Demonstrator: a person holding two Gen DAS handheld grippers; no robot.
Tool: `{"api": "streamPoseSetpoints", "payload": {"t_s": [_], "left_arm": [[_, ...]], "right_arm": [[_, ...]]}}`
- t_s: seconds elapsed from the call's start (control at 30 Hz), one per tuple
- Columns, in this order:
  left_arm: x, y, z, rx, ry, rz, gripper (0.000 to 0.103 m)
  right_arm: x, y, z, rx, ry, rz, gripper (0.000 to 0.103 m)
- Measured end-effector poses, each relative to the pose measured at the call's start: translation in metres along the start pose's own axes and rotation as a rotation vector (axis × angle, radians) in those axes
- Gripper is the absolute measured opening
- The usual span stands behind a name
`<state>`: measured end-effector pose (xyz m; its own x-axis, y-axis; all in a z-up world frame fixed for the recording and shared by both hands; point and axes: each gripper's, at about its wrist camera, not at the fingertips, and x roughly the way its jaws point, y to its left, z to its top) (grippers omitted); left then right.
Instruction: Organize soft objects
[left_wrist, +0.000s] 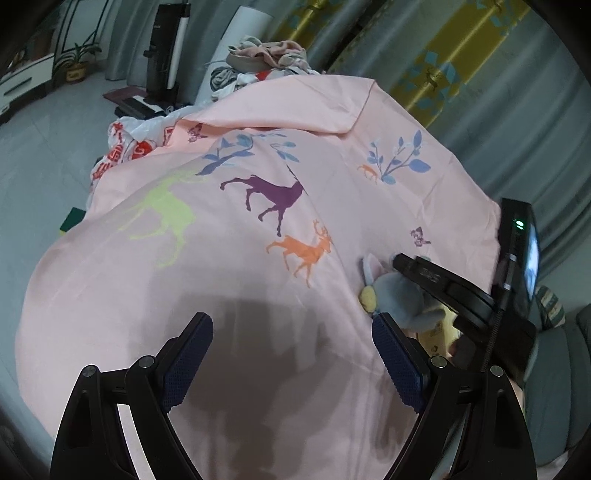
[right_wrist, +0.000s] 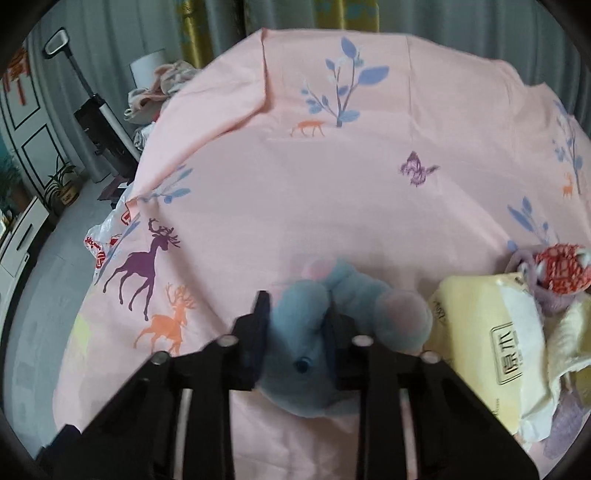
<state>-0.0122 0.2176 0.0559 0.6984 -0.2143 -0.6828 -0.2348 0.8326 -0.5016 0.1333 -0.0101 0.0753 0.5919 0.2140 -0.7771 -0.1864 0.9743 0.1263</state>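
Observation:
A pink sheet (left_wrist: 258, 288) printed with deer and plants covers the surface in both views (right_wrist: 332, 206). My right gripper (right_wrist: 295, 314) is shut on a blue-grey plush toy (right_wrist: 306, 354), holding it just over the sheet. The same toy (left_wrist: 402, 299), with a yellow patch, shows in the left wrist view at the right, under the right gripper's body (left_wrist: 461, 291). My left gripper (left_wrist: 291, 336) is open and empty above the sheet, left of the toy.
A yellow tissue pack (right_wrist: 487, 350) and a red-and-white knitted toy (right_wrist: 561, 273) lie at the right. A clothes pile (left_wrist: 266, 55), a printed plastic bag (left_wrist: 129, 147), a black vacuum stand (left_wrist: 162, 51) and curtains (left_wrist: 461, 55) are beyond the sheet.

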Motion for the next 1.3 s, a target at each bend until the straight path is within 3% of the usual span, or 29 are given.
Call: {"api": "streamPoseSetpoints", "payload": {"t_s": [0.23, 0.43, 0.57, 0.73, 0.83, 1.0, 1.13, 1.3], "left_arm": [[-0.001, 0.000, 0.000, -0.002, 0.000, -0.018, 0.088], [0.000, -0.002, 0.001, -0.001, -0.002, -0.030, 0.088], [0.003, -0.018, -0.006, 0.047, 0.014, -0.061, 0.088], [0.004, -0.044, -0.020, 0.140, 0.006, -0.039, 0.088], [0.007, -0.058, -0.030, 0.171, 0.022, -0.058, 0.088], [0.016, -0.079, -0.049, 0.244, 0.043, -0.014, 0.088], [0.021, -0.095, -0.062, 0.284, 0.099, -0.065, 0.088], [0.018, -0.108, -0.074, 0.300, 0.157, -0.164, 0.088]], "right_arm": [[-0.041, -0.023, -0.002, 0.063, -0.011, 0.193, 0.020], [-0.090, -0.038, -0.031, 0.004, 0.013, 0.287, 0.020], [-0.114, -0.054, -0.057, -0.013, 0.046, 0.307, 0.020], [-0.132, -0.075, -0.089, -0.012, 0.091, 0.301, 0.021], [-0.130, -0.085, -0.106, 0.001, 0.104, 0.298, 0.021], [-0.123, -0.095, -0.119, 0.014, 0.149, 0.316, 0.024], [-0.136, -0.101, -0.120, 0.024, 0.145, 0.300, 0.032], [-0.162, -0.125, -0.115, 0.102, 0.073, 0.325, 0.061]]}}
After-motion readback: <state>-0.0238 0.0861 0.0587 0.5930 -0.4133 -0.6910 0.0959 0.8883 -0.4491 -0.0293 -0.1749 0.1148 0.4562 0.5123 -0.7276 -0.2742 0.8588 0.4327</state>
